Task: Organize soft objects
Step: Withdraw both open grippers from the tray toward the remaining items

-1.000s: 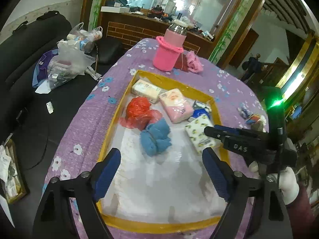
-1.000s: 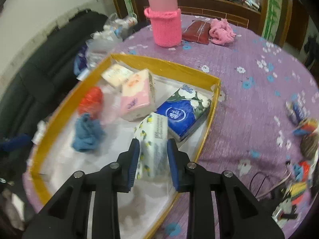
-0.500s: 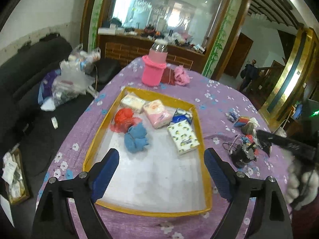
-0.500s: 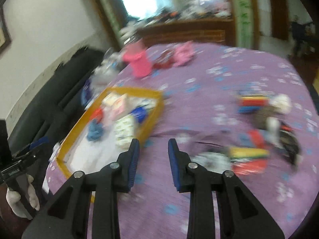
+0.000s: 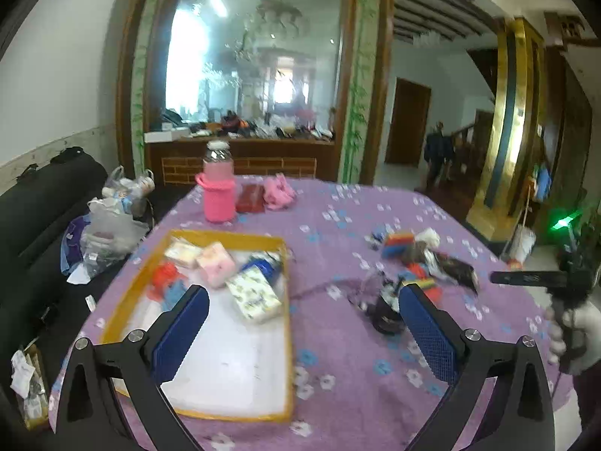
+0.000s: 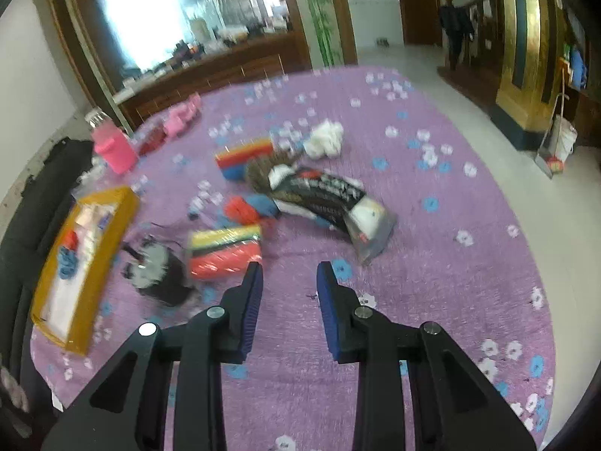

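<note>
1. Soft objects lie in two groups on the purple flower-print cloth-covered surface (image 5: 338, 233): some inside a yellow-rimmed shallow tray with a white floor (image 5: 287, 300), the rest in a loose heap at the middle of the right wrist view.
2. In the tray, at the left of the left wrist view, sit a white lemon-print tissue pack (image 5: 254, 298), a pink tissue pack (image 5: 216, 268), a cream tissue pack (image 5: 183, 255), a blue tissue pack (image 5: 263, 265), a red bundle (image 5: 164, 275) and a blue cloth bundle (image 5: 176, 295).
3. The heap holds a rainbow-striped sponge pack (image 6: 224, 251), a second striped pack (image 6: 244, 158) above it, a white fluffy ball (image 6: 325, 143), a black-and-white packaged item in clear plastic (image 6: 334, 203) and a dark grey-and-black fuzzy thing (image 6: 159, 272); motion blur hides finer detail.
4. A pink knitted bottle sleeve with a clear bottle in it (image 5: 219, 197) stands at the far edge, with a dark red flat pouch (image 5: 250, 199) and a pink crumpled cloth (image 5: 278, 195) just beside it.
5. The left hand-held gripper (image 5: 302, 332) is opening, its blue pads wide apart with nothing between them.
6. The right hand-held gripper (image 6: 289, 306) has its blue pads narrowly apart over bare cloth, clamping nothing; it appears at the right edge of the left wrist view in a white-gloved hand (image 5: 576, 332).
</note>
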